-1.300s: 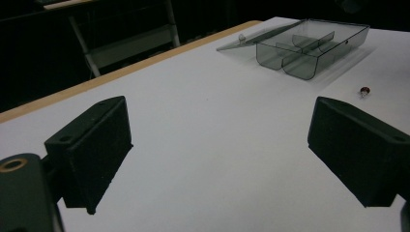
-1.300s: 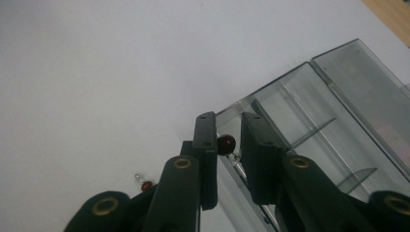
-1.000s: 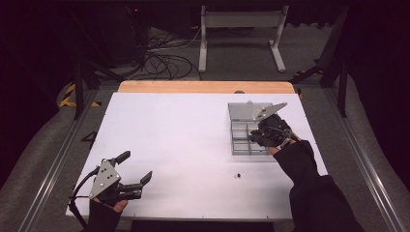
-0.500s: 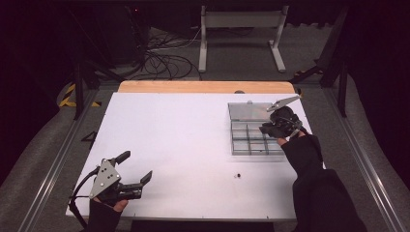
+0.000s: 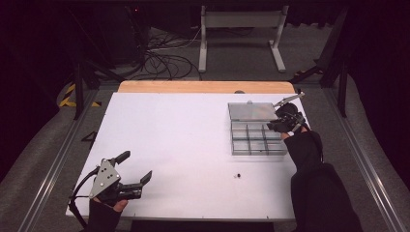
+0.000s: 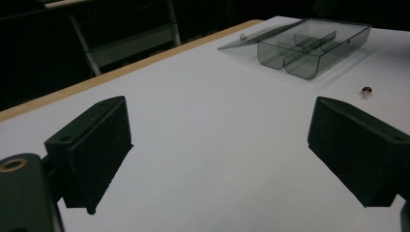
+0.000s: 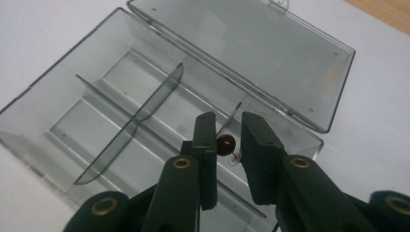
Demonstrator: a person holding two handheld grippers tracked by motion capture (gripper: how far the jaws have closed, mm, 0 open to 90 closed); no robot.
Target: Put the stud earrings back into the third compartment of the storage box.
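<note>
Right gripper view showed your right gripper [image 7: 227, 145] nearly closed, its two black jaws pinching a small dark red bead [image 7: 226, 142] with a thin wire loop beneath it. You held that bead over the clear grey compartment box [image 7: 121, 121], above a cell at the end of the row next to the hinge. Its lid [image 7: 251, 53] lay folded flat open on the white surface [image 7: 43, 38] behind the tray, and the dividers inside stood upright, splitting the tray into small cells.

From the high view, your right gripper [image 5: 286, 119] sat over the far right corner of the box [image 5: 256, 140], near the right edge of the surface [image 5: 183, 145], with your dark sleeve [image 5: 309, 159] running back toward the bottom of the picture. A second small bead [image 5: 237, 175] lay loose on the surface, just in front of the box and apart from it.

Your left gripper [image 5: 134, 169] rested low at the near left of the surface, well apart from the box. In the left gripper view its jaws stood wide apart with nothing between them, pointed across the bare surface toward the box [image 6: 309, 46] and the loose bead [image 6: 367, 90].
</note>
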